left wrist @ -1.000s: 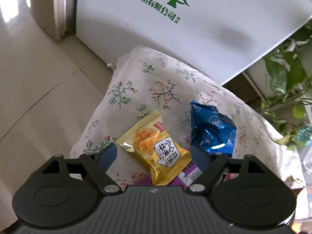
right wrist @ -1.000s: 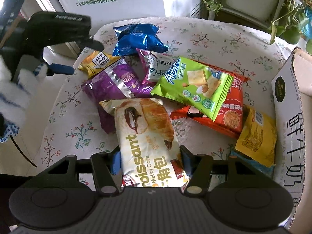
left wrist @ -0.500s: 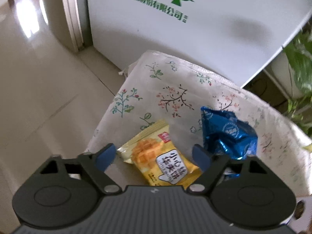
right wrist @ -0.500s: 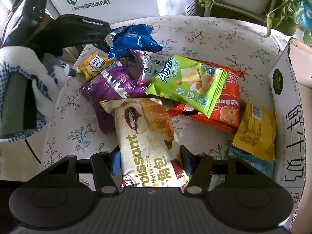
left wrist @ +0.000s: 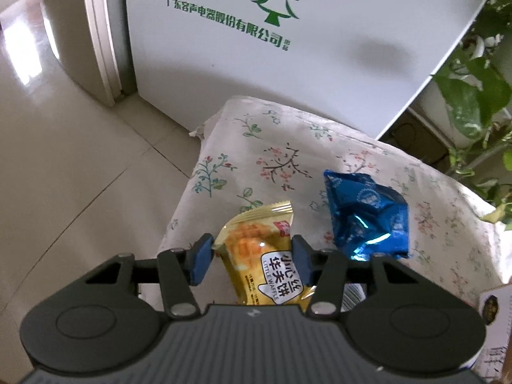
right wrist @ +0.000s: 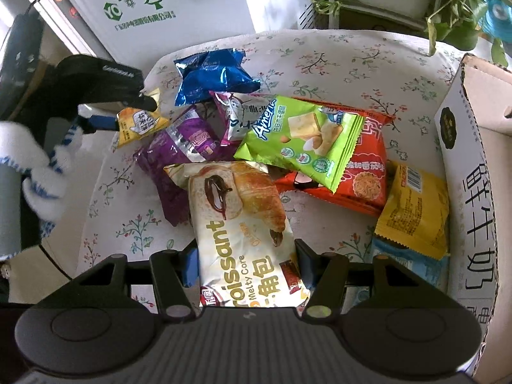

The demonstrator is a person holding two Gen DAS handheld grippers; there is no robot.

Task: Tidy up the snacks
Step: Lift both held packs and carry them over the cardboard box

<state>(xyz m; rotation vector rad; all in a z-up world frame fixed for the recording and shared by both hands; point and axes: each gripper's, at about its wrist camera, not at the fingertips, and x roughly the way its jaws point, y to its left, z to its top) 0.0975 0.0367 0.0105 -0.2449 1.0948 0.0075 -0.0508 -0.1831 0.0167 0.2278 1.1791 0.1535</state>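
Left gripper (left wrist: 249, 257) clamped on yellow Little Waffle packet (left wrist: 262, 256); right gripper (right wrist: 244, 264) gripping croissant bag (right wrist: 240, 233); blue foil packet (left wrist: 368, 217) beside, on floral tablecloth (left wrist: 288, 147).

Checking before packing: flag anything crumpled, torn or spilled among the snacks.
The shiny blue foil packet at the table's far edge looks crumpled and creased, unlike the flat packs such as the green cracker pack. No tear or spill is visible.

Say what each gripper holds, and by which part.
Left gripper pinches the yellow waffle packet across its middle; right gripper clamps the croissant bag across its lower half.
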